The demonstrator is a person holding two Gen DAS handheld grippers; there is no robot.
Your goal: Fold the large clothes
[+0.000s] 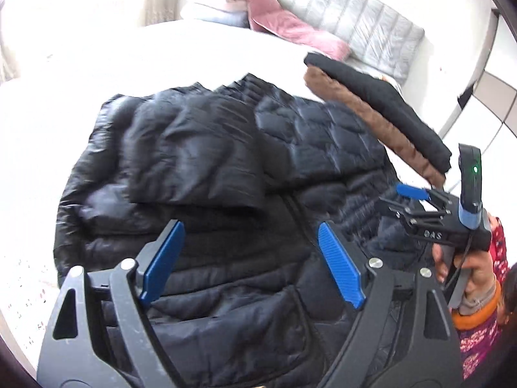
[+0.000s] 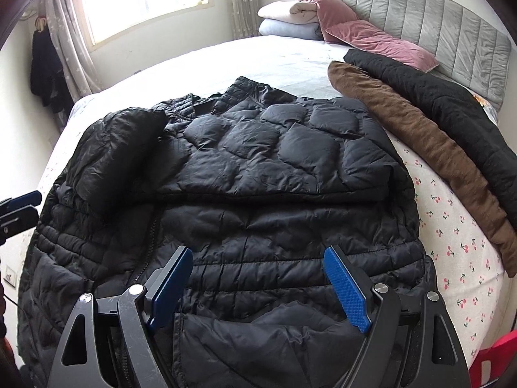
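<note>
Folding the black quilted puffer jacket (image 2: 245, 174) — it lies spread flat on the white cherry-print bedsheet (image 2: 452, 232), both sleeves already laid inward across the chest. Left gripper (image 1: 250, 258) hangs over the lower half, blue pads (image 1: 339, 268) spread wide, nothing between them. Right gripper (image 2: 258, 283) is over the hem end, jaws also spread and empty. Next call, as I read it: the hem-to-collar fold. Do it well — pinch both hem corners through all layers, not just the slick shell, lift evenly, carry up to the collar so the sleeves stay tucked. Puffy fill will spring back, so press after landing. Keep clear of the brown-and-black folded coat (image 2: 436, 148) just beside the right shoulder.
</note>
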